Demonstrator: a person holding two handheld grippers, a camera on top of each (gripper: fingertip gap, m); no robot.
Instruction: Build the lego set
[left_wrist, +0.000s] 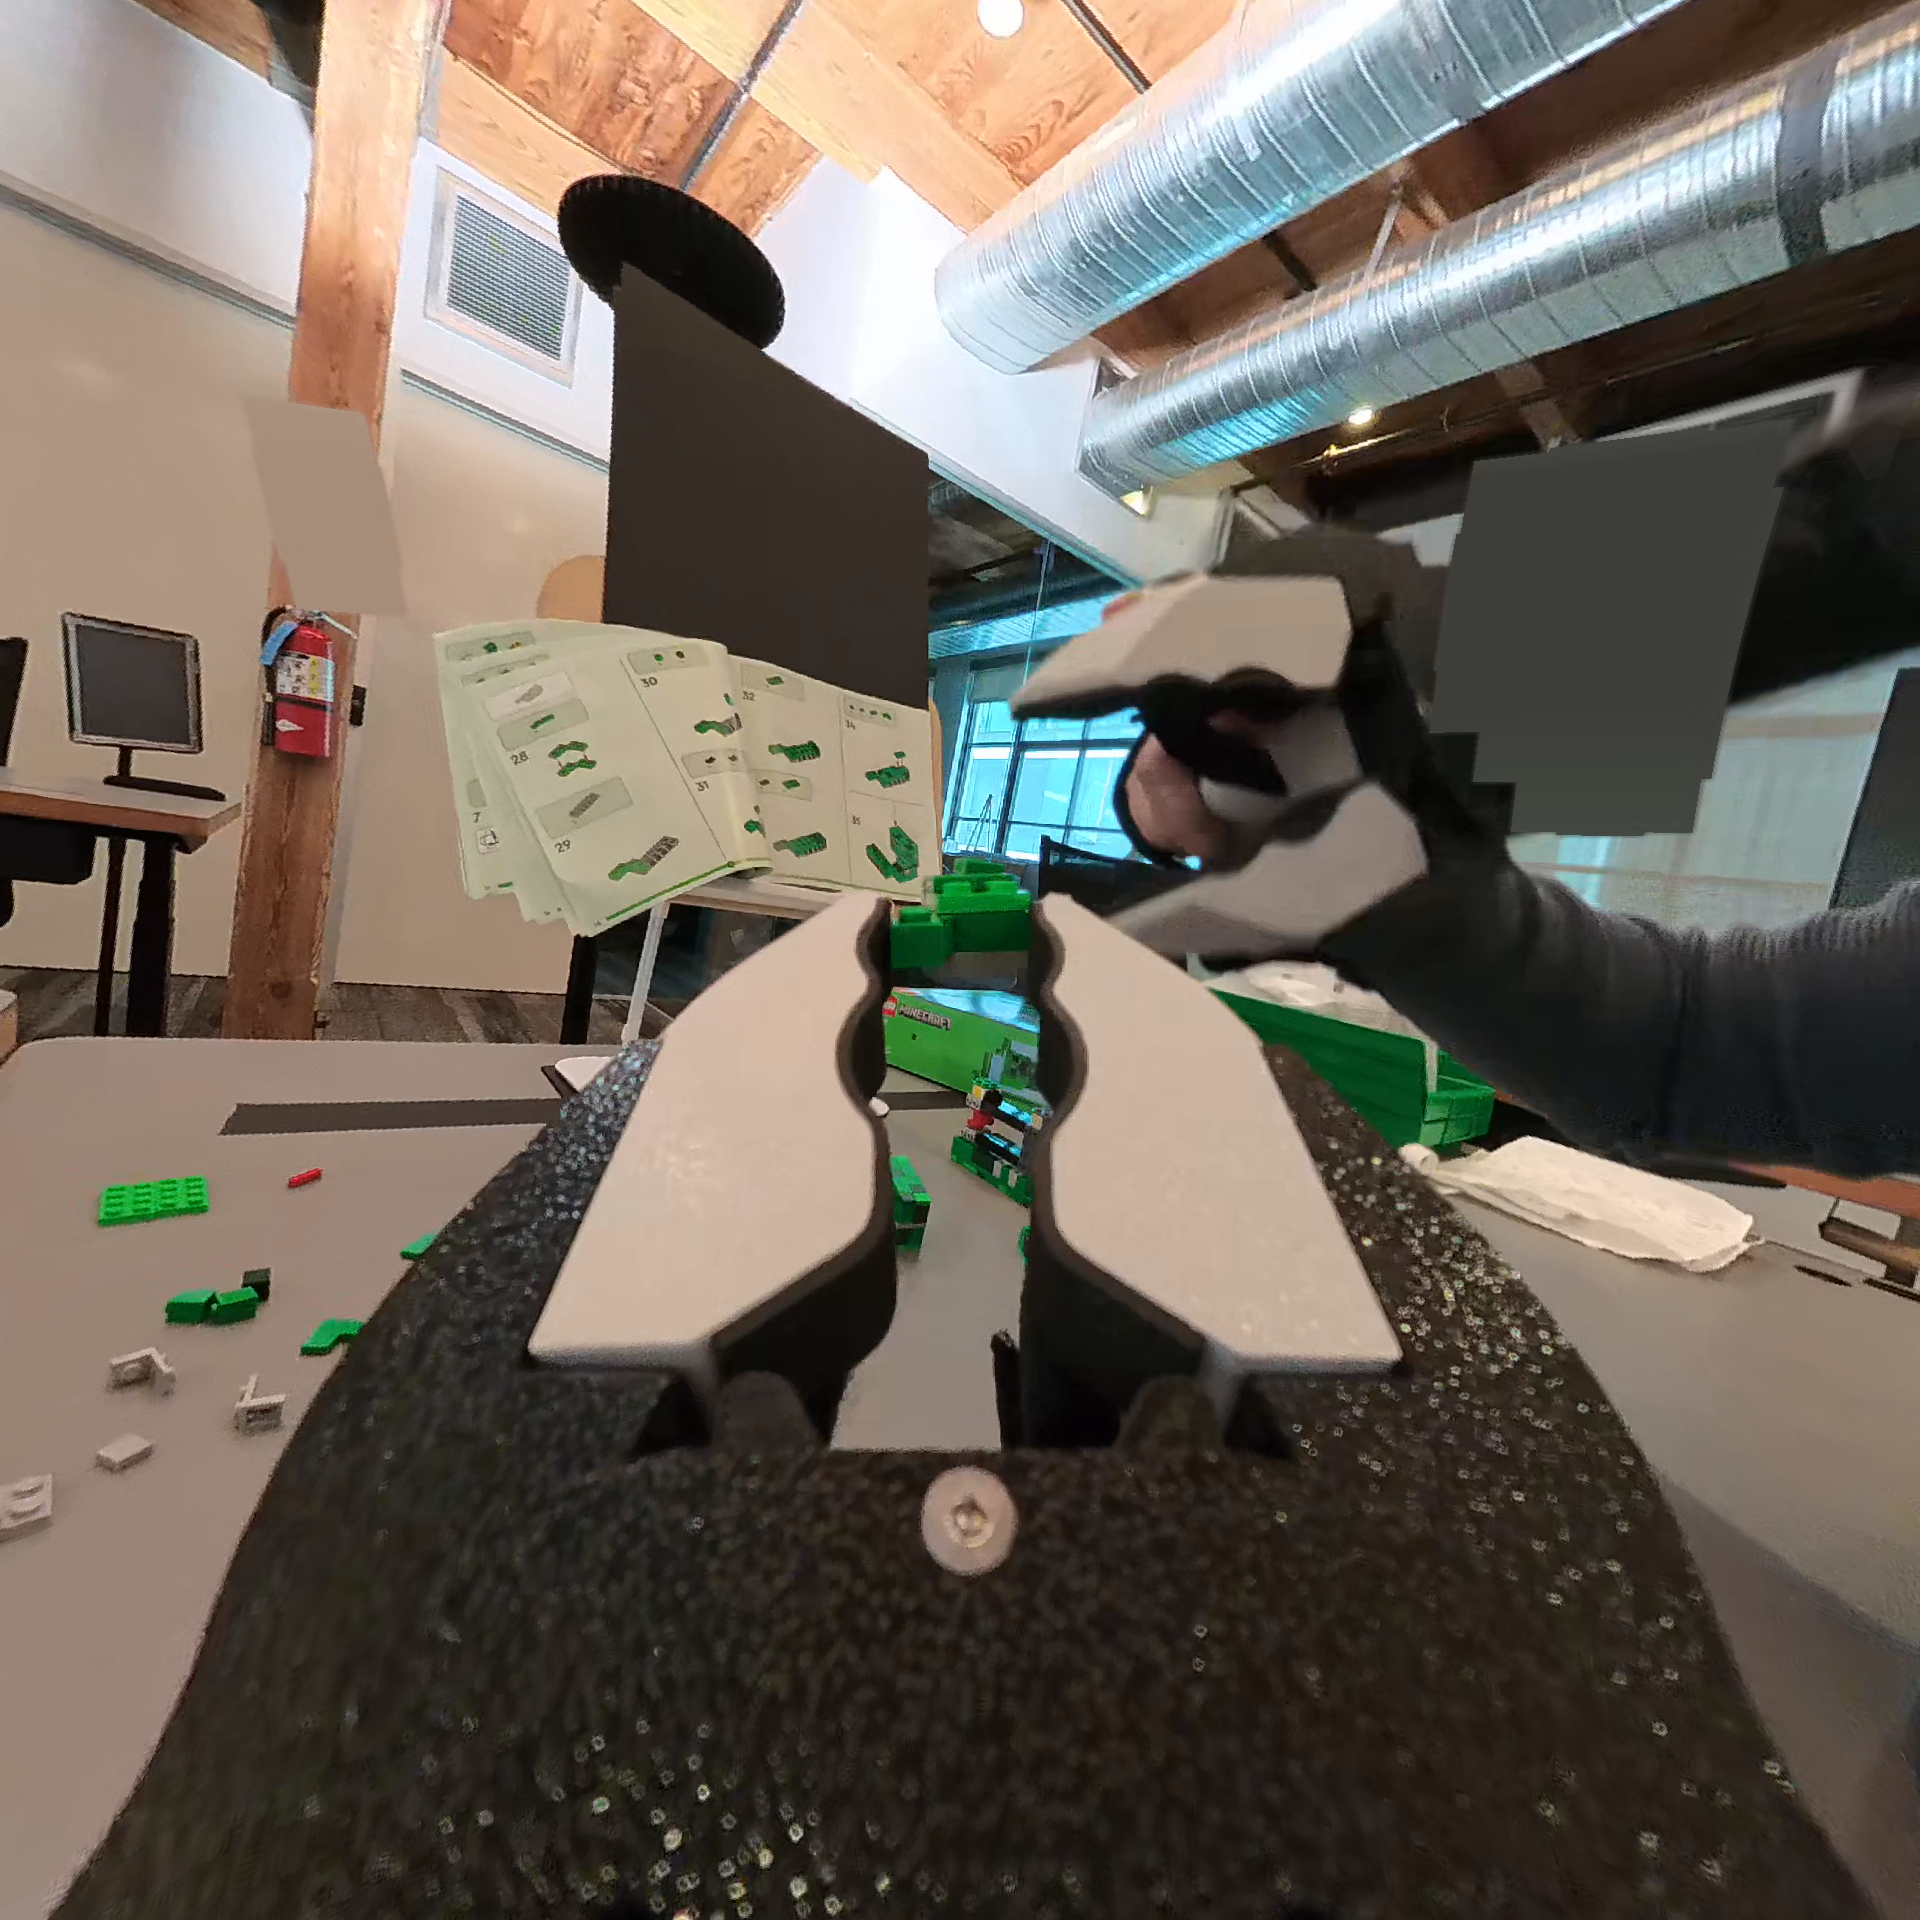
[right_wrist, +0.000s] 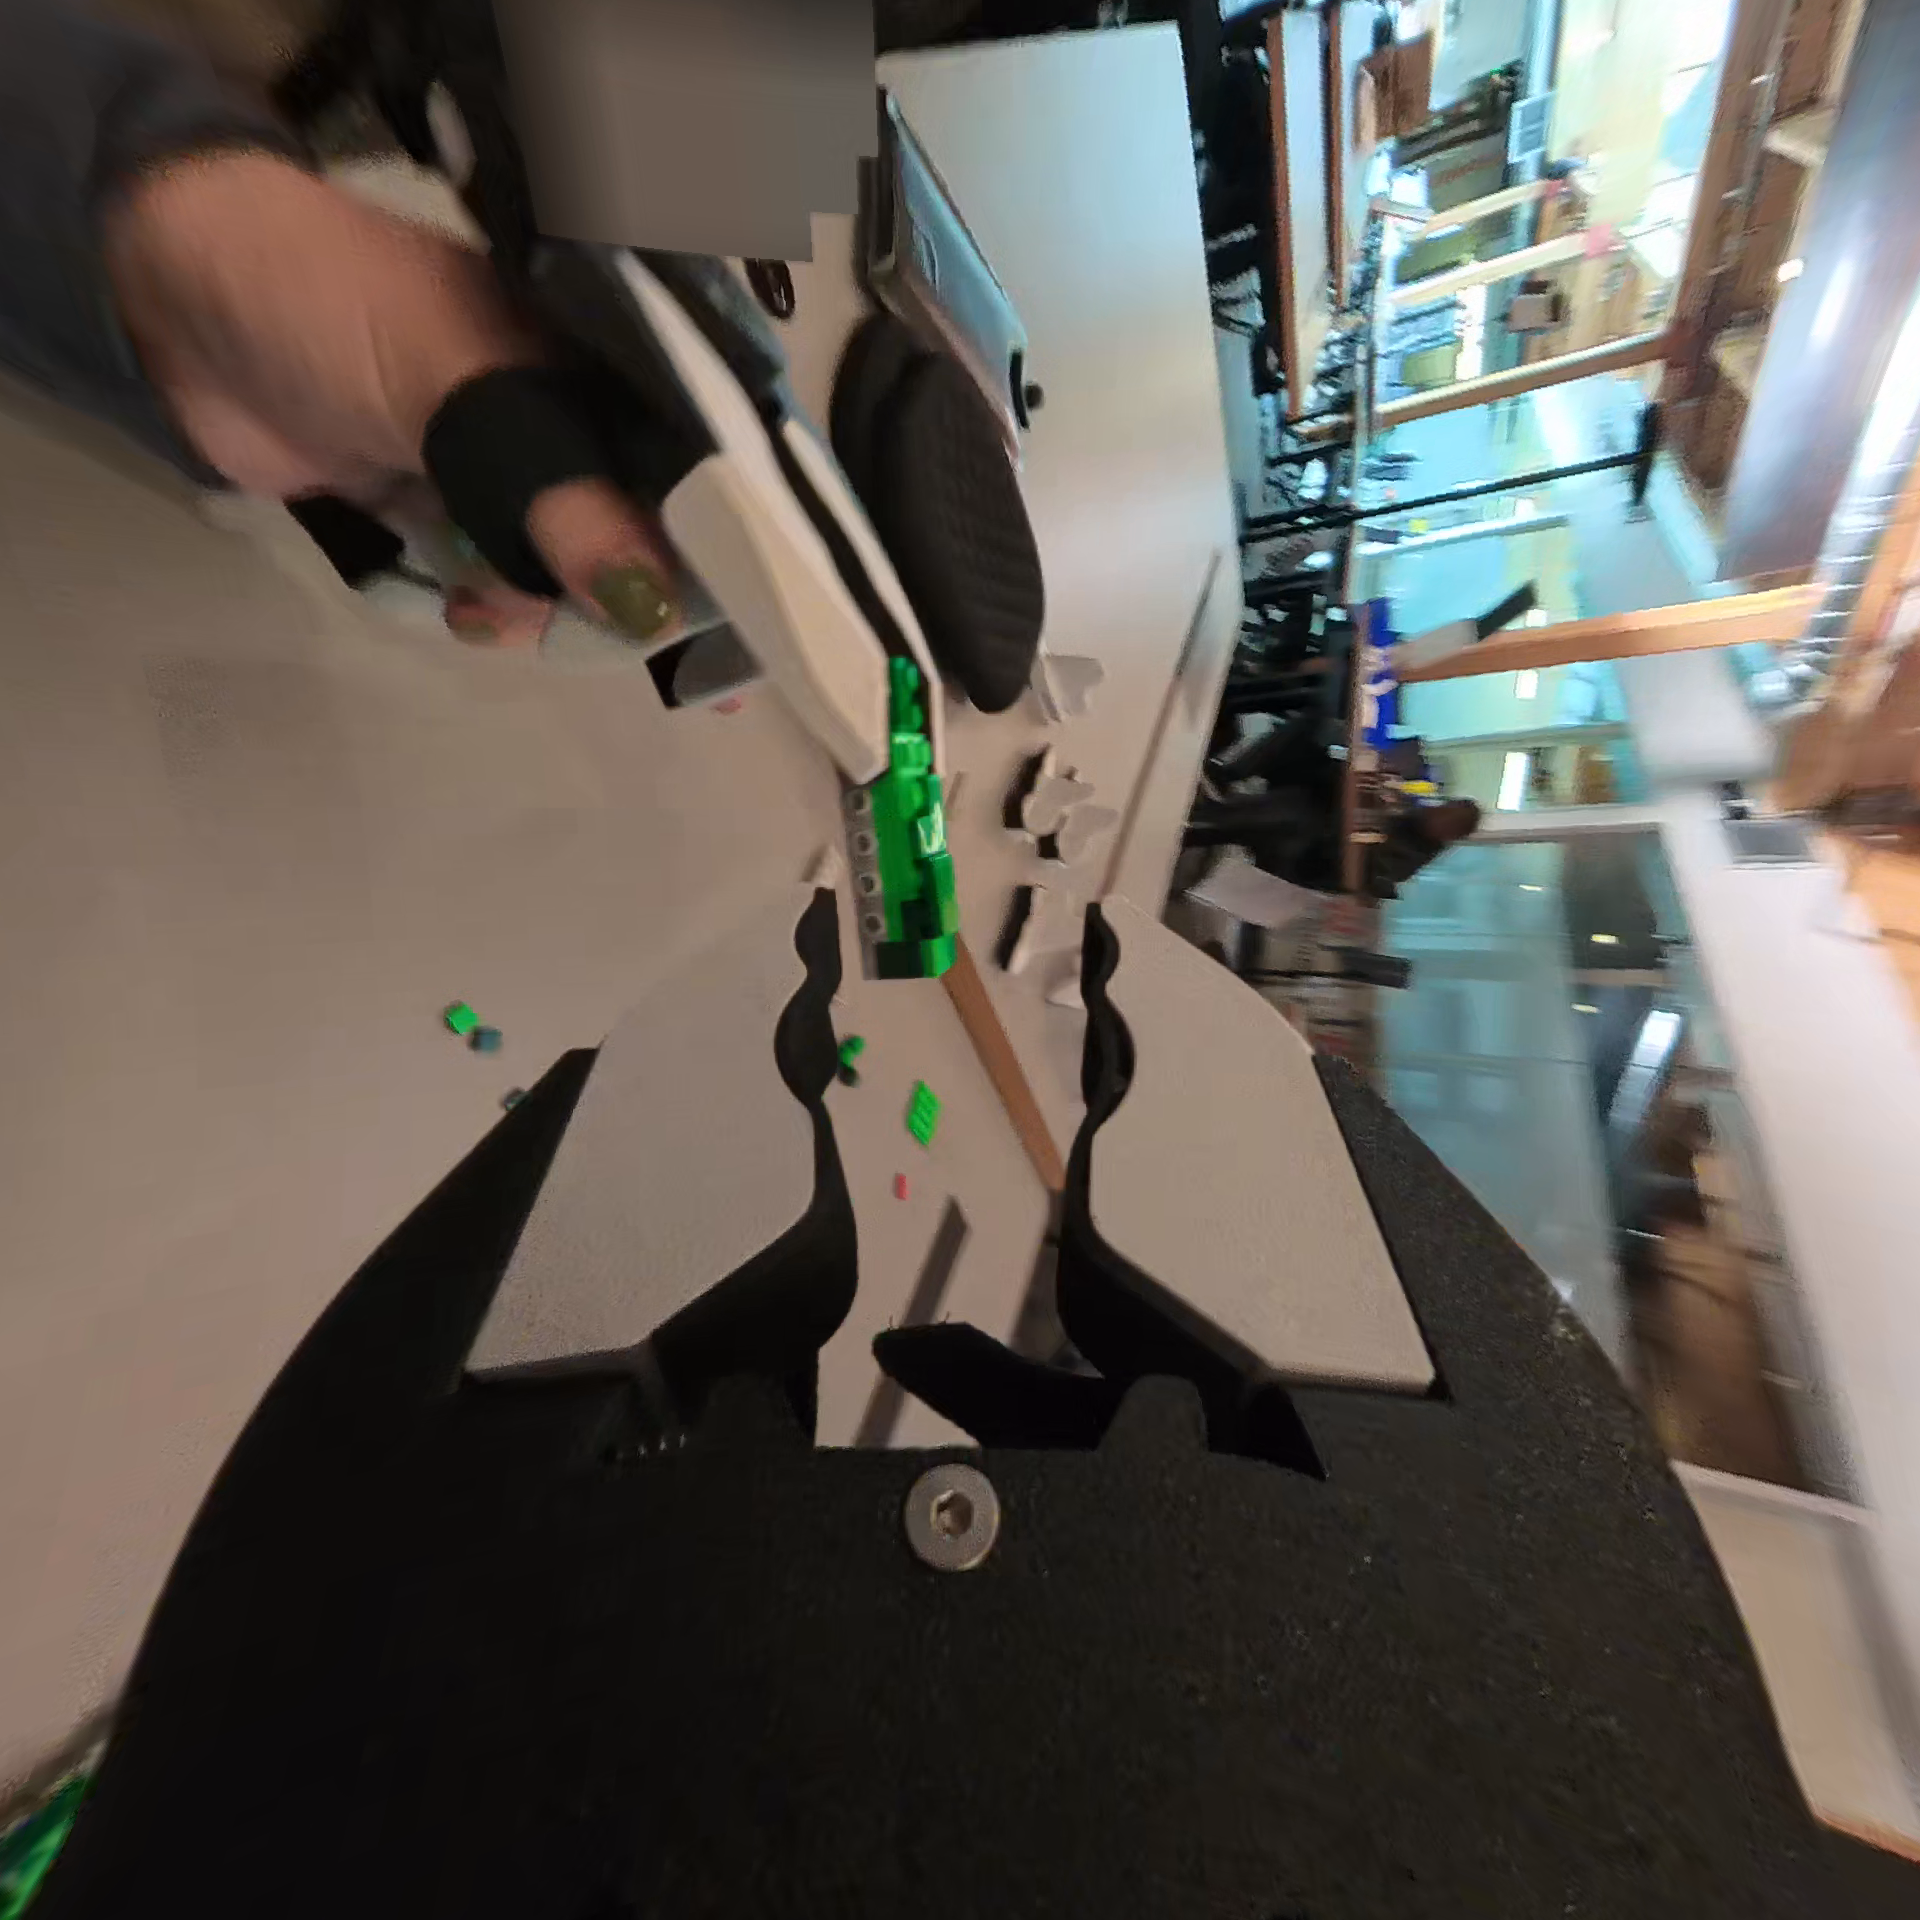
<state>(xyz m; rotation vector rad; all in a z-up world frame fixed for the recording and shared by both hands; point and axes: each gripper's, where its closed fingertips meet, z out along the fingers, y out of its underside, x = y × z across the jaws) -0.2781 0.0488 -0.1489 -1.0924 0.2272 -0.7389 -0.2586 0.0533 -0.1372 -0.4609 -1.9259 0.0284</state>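
The left gripper is shut on a green build, pinched right at its tips and held up in the air over the tabletop. The build is made of green bricks with a grey strip of holes along one side. From the right wrist view you can see it is long and thin, and its long way runs straight out past the left gripper's tips. Only one end is pinched. The other end sticks out free and points toward the right gripper.

The right gripper is open wide and has nothing in it. It is up in the air too, off to the right of the build and a bit higher, not touching it. Seen from behind that gripper, the free end of the build sits just past the gap between its two fingers, close to the left one.

So the build lies right in front of the right gripper, end on. I think the next job is for the right gripper to take or steady that free end, or to go down for a new piece.

Loose bricks lie on the tabletop below: a flat green plate, a tiny red piece, and some small grey bits. An open booklet stands behind, and a green box sits past the left gripper
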